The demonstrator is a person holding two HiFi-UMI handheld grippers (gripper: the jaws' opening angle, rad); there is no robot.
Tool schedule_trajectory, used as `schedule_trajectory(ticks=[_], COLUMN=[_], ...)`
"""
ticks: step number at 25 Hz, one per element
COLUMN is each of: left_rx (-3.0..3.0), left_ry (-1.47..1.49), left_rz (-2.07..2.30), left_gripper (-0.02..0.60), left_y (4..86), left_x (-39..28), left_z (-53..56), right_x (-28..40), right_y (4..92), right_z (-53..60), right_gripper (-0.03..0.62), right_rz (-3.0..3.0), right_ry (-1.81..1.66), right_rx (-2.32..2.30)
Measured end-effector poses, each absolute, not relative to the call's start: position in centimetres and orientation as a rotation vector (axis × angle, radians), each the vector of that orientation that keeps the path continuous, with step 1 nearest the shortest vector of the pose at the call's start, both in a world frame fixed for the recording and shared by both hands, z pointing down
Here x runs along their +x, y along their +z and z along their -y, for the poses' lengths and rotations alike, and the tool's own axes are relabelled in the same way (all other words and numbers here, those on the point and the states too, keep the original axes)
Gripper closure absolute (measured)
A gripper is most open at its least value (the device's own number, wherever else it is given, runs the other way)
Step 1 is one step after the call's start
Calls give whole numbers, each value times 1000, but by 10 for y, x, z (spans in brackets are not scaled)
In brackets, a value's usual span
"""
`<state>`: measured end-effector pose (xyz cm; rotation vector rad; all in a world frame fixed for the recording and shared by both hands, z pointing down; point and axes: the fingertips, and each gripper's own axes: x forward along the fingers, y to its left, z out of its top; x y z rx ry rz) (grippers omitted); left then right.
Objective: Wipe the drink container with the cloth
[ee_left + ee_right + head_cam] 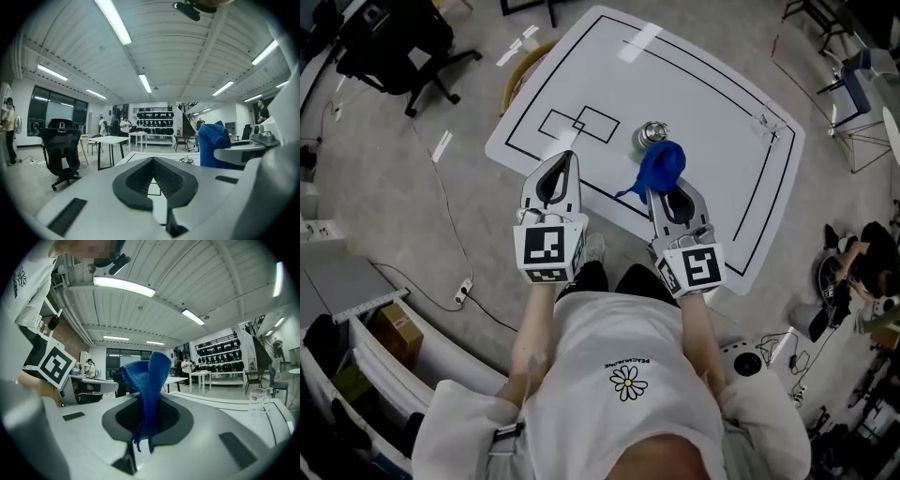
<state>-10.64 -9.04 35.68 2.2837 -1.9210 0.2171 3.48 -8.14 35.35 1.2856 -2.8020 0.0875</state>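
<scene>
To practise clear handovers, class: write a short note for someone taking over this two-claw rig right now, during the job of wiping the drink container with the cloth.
Left claw: shut and empty, held over the near edge of the white table.
Right claw: shut on the blue cloth, which sticks up from between the jaws.
Metal drink container: stands on the table just beyond the cloth; neither claw touches it.
Done: the cloth is picked up.
Left: bring the cloth to the container and wipe it, probably steadying it with the left claw.
</scene>
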Motion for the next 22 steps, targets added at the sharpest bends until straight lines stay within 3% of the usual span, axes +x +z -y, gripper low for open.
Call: schedule_trajectory(ticks=[14, 18, 19, 22], left_rx=[2479, 2651, 2678, 2723], left_ry=[204, 178, 209, 326], left_rz=[1655, 1192, 1088, 882], left_gripper=[574, 288, 242, 211], left_y=[375, 399, 408, 439], left_x=[-74, -32, -21, 5], left_z=[129, 148, 150, 158], right_x=[66, 101, 104, 106], right_y=[363, 403, 416, 449], right_z=[117, 150, 157, 172], right_gripper=[553, 551, 551, 552], right_rz=[2765, 2663, 2648, 2632], right_ry=[129, 161, 183, 266], right_rx=[1456, 1494, 1479, 1417])
